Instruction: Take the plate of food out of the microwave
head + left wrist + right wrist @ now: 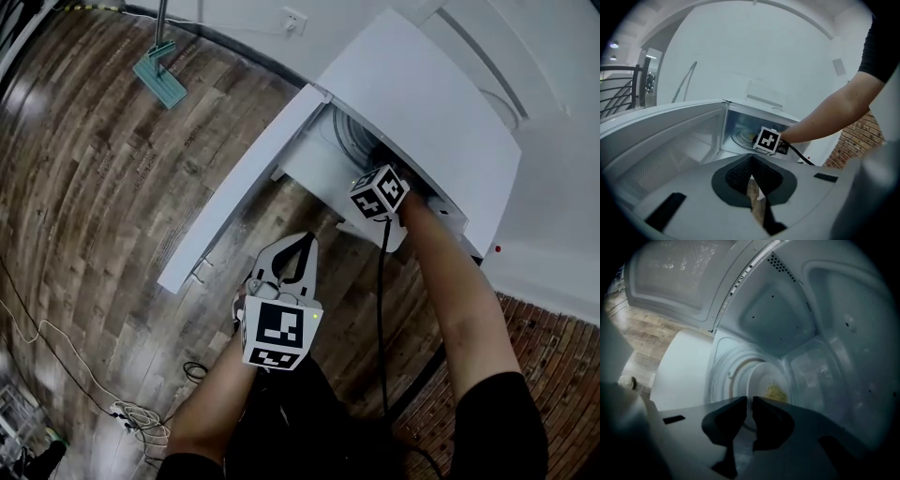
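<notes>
A white microwave (422, 103) fills the upper right of the head view above a wooden floor (94, 187). Its door (234, 187) is swung fully open toward the lower left, leaving the cavity clear for an arm to reach in. The right gripper (751, 404) is thrust inside from the centre of the frame. Its fingers are drawn to a narrow gap that appears to pinch the near rim of the plate (764, 380), a grip that would let the dish slide straight out. The left gripper (302, 242) waits low in the frame, fingers pressed together on nothing, seemingly kept back from the doorway. The plate rests on the glass turntable (723, 376), carrying a small heap of yellow food (777, 392).
</notes>
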